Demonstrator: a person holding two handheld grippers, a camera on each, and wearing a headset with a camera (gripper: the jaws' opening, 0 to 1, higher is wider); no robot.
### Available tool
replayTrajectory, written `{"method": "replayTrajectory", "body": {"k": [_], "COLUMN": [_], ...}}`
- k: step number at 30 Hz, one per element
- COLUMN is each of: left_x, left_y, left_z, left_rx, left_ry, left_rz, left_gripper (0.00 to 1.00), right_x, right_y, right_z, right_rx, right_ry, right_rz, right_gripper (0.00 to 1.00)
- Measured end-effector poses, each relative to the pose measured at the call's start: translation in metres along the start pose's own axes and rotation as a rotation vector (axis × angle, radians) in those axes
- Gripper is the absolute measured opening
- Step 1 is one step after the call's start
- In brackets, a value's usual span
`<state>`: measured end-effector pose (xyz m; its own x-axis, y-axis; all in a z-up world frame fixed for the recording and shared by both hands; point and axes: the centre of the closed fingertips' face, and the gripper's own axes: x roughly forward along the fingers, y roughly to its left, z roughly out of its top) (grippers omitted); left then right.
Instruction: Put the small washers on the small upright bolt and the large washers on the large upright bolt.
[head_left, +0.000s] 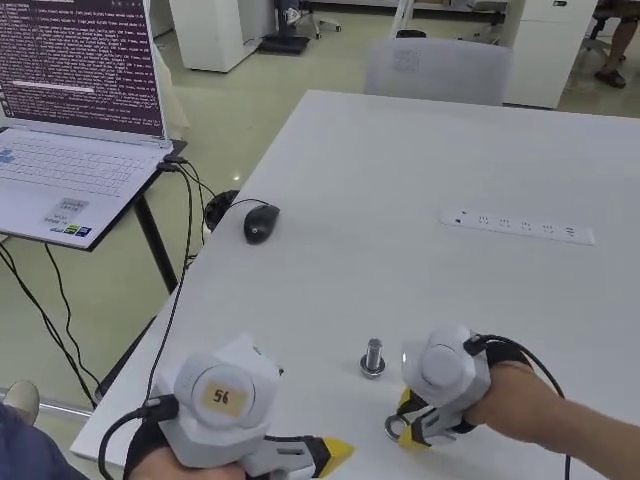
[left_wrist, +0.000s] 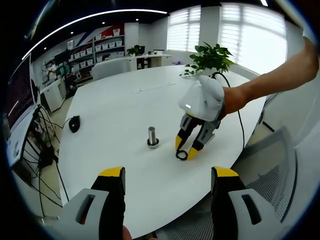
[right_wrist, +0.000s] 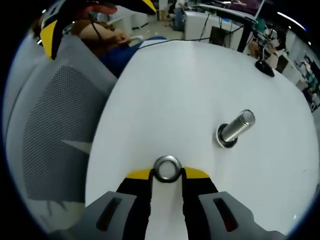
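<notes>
Your right gripper (right_wrist: 166, 175) is pinched shut on a washer (right_wrist: 167, 160) near the upright bolt (right_wrist: 236, 128) on the table (head_left: 400, 200), left gripper (left_wrist: 168, 172) wide open, empty; likely the carry step, so next centre the hole over the bolt tip, lower, release.

Bolt (right_wrist: 236, 127): silver metal, one piece, standing upright on its wider base on the white surface (head_left: 400, 200).
Washer (right_wrist: 167, 168): silver ring with an open centre, pinched between the yellow tips of the right claw (right_wrist: 167, 175), near the Bolt, not touching it.
</notes>
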<state>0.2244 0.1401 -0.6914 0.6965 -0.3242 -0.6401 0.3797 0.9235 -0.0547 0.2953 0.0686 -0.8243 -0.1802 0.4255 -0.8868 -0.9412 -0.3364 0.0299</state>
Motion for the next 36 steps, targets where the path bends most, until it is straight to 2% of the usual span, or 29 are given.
{"method": "replayTrajectory", "body": {"k": [9, 14, 17, 22, 27, 31, 36], "left_x": [0.001, 0.001, 0.002, 0.004, 0.006, 0.006, 0.005], "left_y": [0.001, 0.002, 0.002, 0.000, -0.001, -0.001, 0.001], "left_z": [0.002, 0.003, 0.003, 0.005, 0.007, 0.008, 0.007], "left_rx": [0.003, 0.002, 0.002, 0.000, 0.005, 0.004, 0.002], "left_ry": [-0.002, -0.004, -0.004, -0.007, -0.010, -0.012, -0.010], "left_rz": [0.000, 0.000, -0.002, -0.007, -0.012, -0.011, -0.006], "left_gripper": [0.69, 0.70, 0.70, 0.70, 0.70, 0.70, 0.70], "right_x": [-0.004, -0.015, -0.026, -0.046, -0.063, -0.062, -0.055], "right_y": [-0.004, -0.008, -0.012, -0.028, -0.053, -0.066, -0.074], "right_z": [0.009, 0.019, 0.028, 0.044, 0.062, 0.065, 0.064], "right_rx": [0.037, 0.063, 0.046, 0.040, 0.048, 0.063, 0.075], "right_ry": [-0.033, -0.067, -0.076, -0.103, -0.138, -0.135, -0.118], "right_rz": [-0.023, -0.050, -0.077, -0.127, -0.180, -0.195, -0.196], "right_gripper": [0.23, 0.23, 0.23, 0.23, 0.23, 0.23, 0.23]}}
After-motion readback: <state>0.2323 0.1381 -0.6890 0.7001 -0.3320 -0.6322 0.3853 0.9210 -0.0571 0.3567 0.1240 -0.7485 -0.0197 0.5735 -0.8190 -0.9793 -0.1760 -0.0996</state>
